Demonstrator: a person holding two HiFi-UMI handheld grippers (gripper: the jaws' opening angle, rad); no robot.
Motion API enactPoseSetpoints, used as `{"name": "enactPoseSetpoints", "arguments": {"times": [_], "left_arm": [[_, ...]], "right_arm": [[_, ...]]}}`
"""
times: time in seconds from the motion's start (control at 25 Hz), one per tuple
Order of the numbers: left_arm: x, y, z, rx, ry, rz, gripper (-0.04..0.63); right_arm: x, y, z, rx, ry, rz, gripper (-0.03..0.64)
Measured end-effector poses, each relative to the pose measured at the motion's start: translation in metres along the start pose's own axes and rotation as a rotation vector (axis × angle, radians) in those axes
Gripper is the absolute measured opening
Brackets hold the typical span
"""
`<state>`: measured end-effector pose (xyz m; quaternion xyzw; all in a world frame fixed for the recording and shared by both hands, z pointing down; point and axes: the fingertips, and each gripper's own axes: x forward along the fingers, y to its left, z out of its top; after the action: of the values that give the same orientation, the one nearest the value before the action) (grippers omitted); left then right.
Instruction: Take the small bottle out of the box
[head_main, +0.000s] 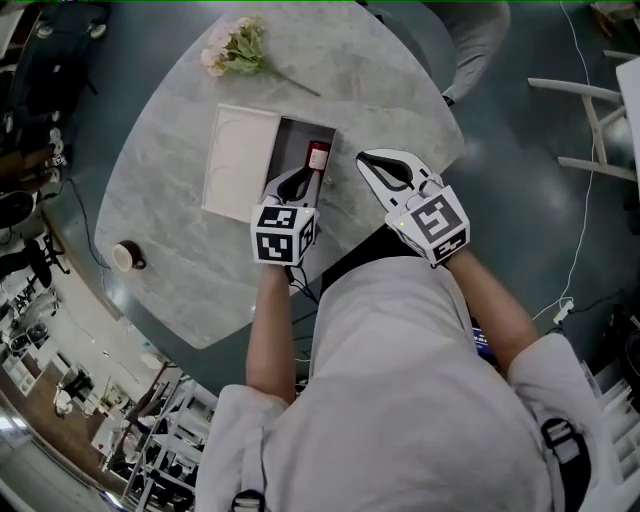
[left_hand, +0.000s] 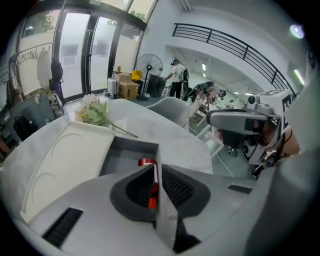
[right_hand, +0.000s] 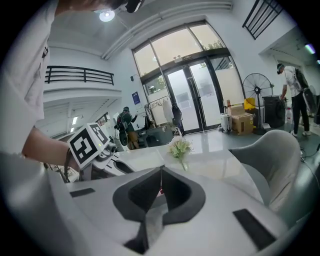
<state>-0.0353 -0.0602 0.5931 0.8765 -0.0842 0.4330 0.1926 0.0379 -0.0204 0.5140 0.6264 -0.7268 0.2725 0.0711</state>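
One small bottle (head_main: 318, 156) | red and white | inside grey box (head_main: 294, 142)

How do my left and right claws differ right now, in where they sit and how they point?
The left claw is over the open box, tips aimed at the small bottle; the right claw is over bare table, to the right of the box. The left claw tilts down more steeply than the right claw, whose view looks out across the room. Shared: both are shut and hold nothing.
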Motion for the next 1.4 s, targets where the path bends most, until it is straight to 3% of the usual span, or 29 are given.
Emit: {"name": "enactPoseSetpoints", "arguments": {"times": [0.2, 0.32, 0.4, 0.92, 1.2, 1.4], "left_arm": [[0.020, 0.012, -0.008, -0.026, 0.065, -0.002, 0.028], [0.033, 0.018, -0.011, -0.048, 0.115, -0.020, 0.127], [0.039, 0.023, -0.013, -0.051, 0.155, -0.031, 0.158], [0.052, 0.033, -0.026, -0.069, 0.341, -0.120, 0.181], [0.063, 0.027, -0.029, -0.048, 0.411, -0.167, 0.198], [0.065, 0.026, -0.030, -0.058, 0.415, -0.176, 0.199]], "right_arm": [[-0.004, -0.012, -0.006, 0.014, 0.015, -0.011, 0.026], [-0.005, -0.014, -0.008, 0.023, 0.022, -0.006, 0.026], [-0.004, -0.015, -0.010, 0.019, 0.029, 0.000, 0.026], [0.008, -0.026, -0.006, 0.034, 0.038, 0.027, 0.026], [0.009, -0.032, -0.009, 0.043, 0.053, 0.020, 0.027], [0.010, -0.033, -0.008, 0.056, 0.057, 0.016, 0.026]]}}
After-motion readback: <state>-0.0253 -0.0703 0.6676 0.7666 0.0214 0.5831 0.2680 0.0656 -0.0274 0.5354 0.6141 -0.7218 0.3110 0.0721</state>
